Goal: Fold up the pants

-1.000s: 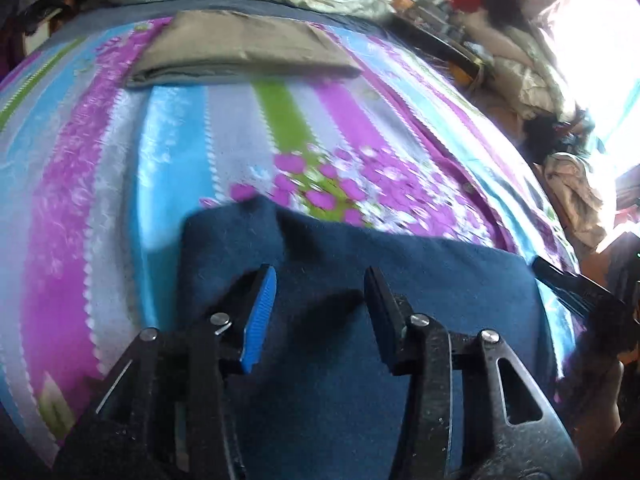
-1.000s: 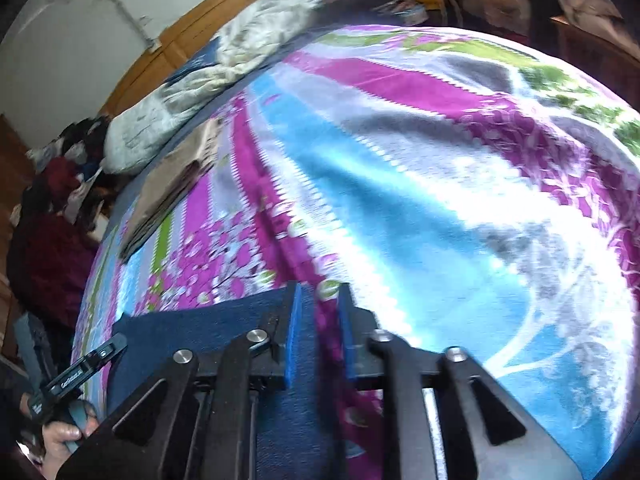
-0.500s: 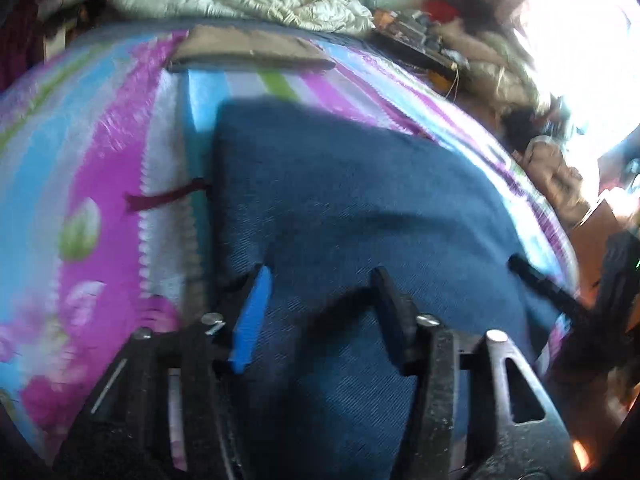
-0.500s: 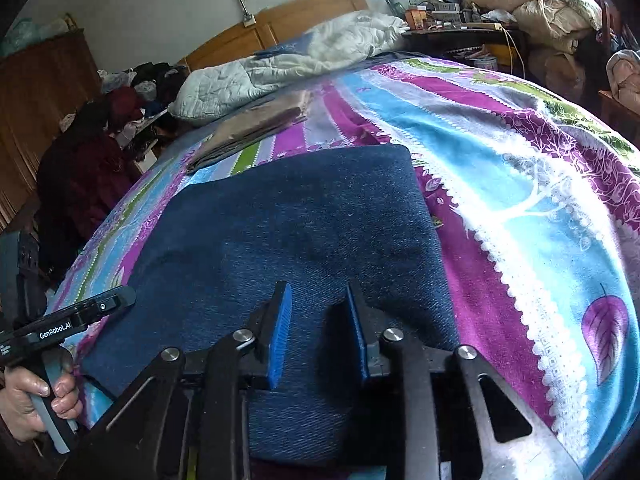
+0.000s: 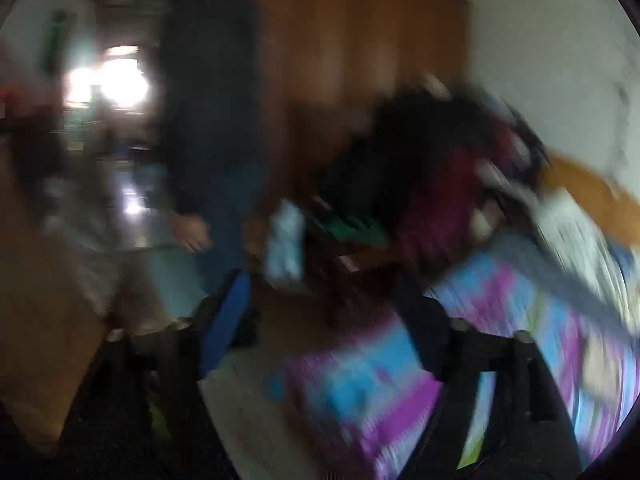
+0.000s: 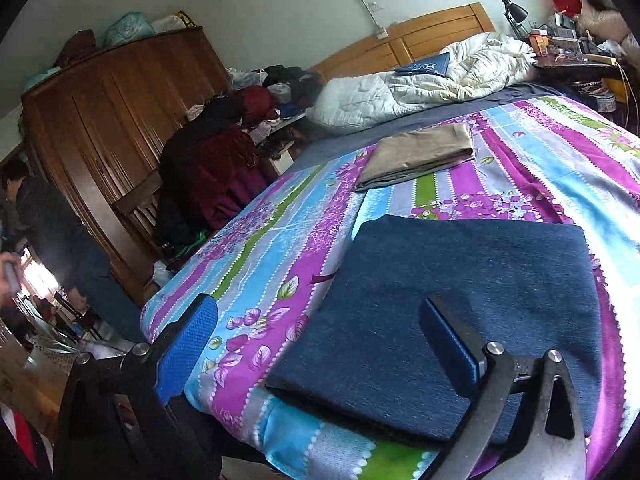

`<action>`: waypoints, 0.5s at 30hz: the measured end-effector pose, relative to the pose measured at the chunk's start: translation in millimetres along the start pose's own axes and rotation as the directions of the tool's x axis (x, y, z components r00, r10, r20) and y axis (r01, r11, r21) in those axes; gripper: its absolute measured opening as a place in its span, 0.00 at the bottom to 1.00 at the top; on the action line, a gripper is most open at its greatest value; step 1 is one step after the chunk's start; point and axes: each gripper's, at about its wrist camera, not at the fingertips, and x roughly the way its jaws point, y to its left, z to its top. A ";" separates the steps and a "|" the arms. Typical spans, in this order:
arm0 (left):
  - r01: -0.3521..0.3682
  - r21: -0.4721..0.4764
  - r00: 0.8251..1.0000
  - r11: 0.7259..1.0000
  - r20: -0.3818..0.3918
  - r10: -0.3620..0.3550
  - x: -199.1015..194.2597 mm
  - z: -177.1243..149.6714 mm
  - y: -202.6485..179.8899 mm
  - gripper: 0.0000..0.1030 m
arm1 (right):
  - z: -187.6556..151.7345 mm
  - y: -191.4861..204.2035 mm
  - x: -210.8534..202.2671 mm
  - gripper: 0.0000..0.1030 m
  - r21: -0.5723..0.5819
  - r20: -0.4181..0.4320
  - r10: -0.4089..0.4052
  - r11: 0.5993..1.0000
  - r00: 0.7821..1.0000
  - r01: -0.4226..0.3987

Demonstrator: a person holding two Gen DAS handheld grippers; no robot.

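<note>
- Your bedspread (image 6: 500, 184), striped in purple, blue and green, covers the bed, and it shows as a smear in the lower right of the blurred left wrist view too.
- A wooden wardrobe (image 6: 120, 120) stands along the wall beyond the bed's far side, with a heap of dark and maroon clothes (image 6: 224, 160) before it.
- A white quilt (image 6: 420, 88) lies crumpled at the headboard end.
- Your blue pants (image 6: 460, 304) lie folded into a flat rectangle near the bed's close edge.
- A folded tan garment (image 6: 420, 156) lies further up the bed, well apart from the pants.
- Your right gripper (image 6: 316, 344) hangs above the pants, spread wide, holding nothing.
- Your left gripper (image 5: 328, 328) is spread too, empty, pointing off the bed toward the room.
</note>
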 end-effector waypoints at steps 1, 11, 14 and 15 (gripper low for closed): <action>-0.032 -0.069 0.997 0.997 0.071 0.037 -14.8 22.1 24.2 0.90 | 1.4 0.0 2.8 1.00 0.004 -0.005 0.000 1.000 1.000 0.000; 0.263 0.125 0.965 0.957 -0.042 -0.260 -2.2 -92.4 -90.6 0.99 | 1.0 -2.2 -2.6 1.00 0.005 -0.064 -0.083 0.997 0.994 0.083; 0.351 0.234 0.929 0.907 -0.204 -0.307 5.9 -177.5 -167.4 0.99 | 6.2 2.1 -16.0 1.00 -0.052 -0.056 -0.163 0.986 0.985 0.160; 0.380 0.273 0.915 0.884 -0.253 -0.315 2.2 -203.9 -194.5 0.99 | 8.5 5.2 -23.2 1.00 -0.081 -0.042 -0.195 0.978 0.980 0.191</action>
